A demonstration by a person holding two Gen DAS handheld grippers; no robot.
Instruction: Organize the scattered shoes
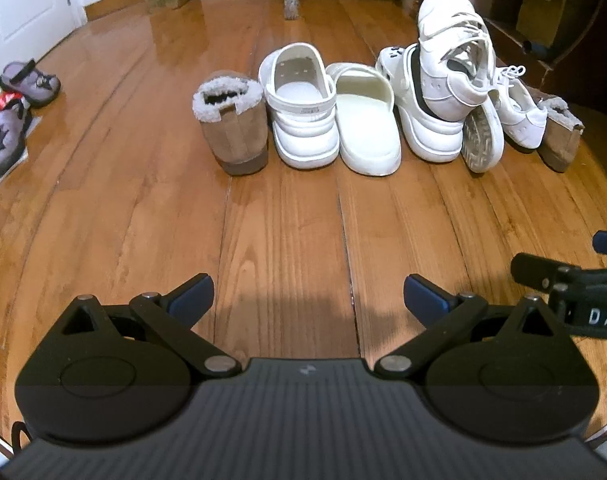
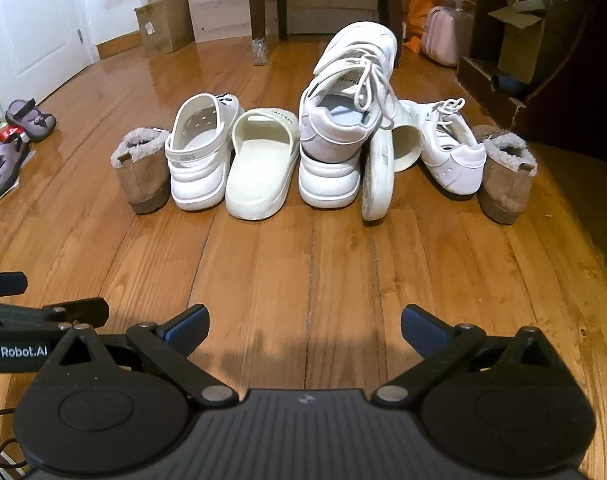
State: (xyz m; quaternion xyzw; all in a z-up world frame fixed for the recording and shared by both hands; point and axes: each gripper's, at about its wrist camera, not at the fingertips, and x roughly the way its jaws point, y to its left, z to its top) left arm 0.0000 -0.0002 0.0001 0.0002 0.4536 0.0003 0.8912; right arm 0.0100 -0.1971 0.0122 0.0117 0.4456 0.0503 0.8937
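Note:
A row of shoes stands on the wooden floor ahead of both grippers. From the left: a tan fleece-lined slipper [image 1: 233,124] [image 2: 143,170], a white clog [image 1: 301,108] [image 2: 197,156], a cream slide [image 1: 365,116] [image 2: 259,160], then a white clog [image 1: 427,128] [image 2: 329,180] with a white sneaker [image 1: 451,56] [image 2: 351,92] piled on top. Beside it lean an upturned sole [image 1: 483,136] [image 2: 377,172], a white lace-up sneaker [image 1: 519,116] [image 2: 451,152] and a second tan slipper [image 1: 559,136] [image 2: 503,172]. My left gripper [image 1: 308,294] and right gripper [image 2: 305,326] are open, empty, well short of the row.
Two purple children's sandals [image 1: 27,80] [image 1: 5,140] lie at the far left near a white door [image 2: 35,24]. Cardboard boxes [image 2: 165,24], chair legs [image 2: 259,12], a pink bag [image 2: 445,34] and dark furniture [image 2: 543,60] stand behind the shoes. Bare floor separates me from the row.

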